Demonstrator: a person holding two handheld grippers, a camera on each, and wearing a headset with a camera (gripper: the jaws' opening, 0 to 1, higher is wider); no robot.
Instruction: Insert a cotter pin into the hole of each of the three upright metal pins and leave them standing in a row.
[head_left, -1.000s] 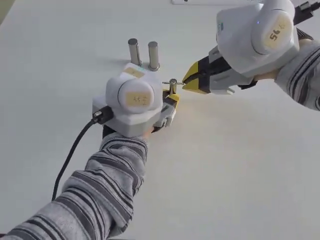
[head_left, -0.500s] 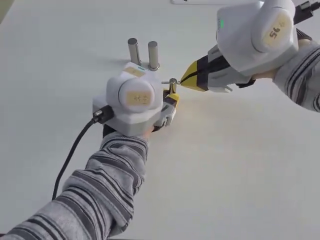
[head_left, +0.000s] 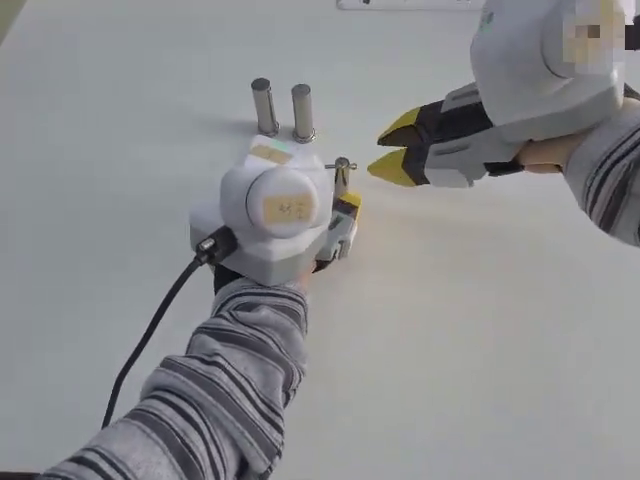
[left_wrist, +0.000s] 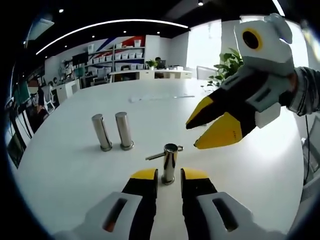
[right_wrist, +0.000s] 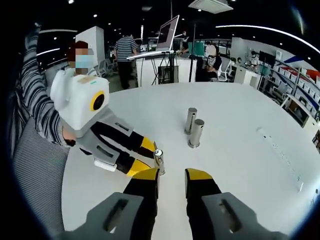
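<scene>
From where I stand, the left gripper (head_left: 341, 205) has its jaws drawn in narrow around the foot of 1 upright metal pin (head_left: 342, 178). It seems to be gripping the pin and holding it steady on the white table (head_left: 480, 330). A cotter pin (left_wrist: 159, 155) sits through the hole near the pin's top. Its long axis lies level, crosswise to the upright, and 1 end points toward the right gripper (head_left: 392, 148).

The right gripper hangs just beside the pin without touching it. Its yellow-tipped jaws are spread fairly wide with nothing between them, and they aim straight down the cotter pin's line.

The other 2 uprights, a bare pin (head_left: 264, 105) and its neighbour (head_left: 302, 112), stand close together on the far side of the left gripper. Neither has anything through it.

By my reckoning 1 of 3 is done. The bare pair lies nearer the left gripper, beyond its jaws, so that one would reach forward while the right fetches another cotter pin. I see no spare one on the table.
</scene>
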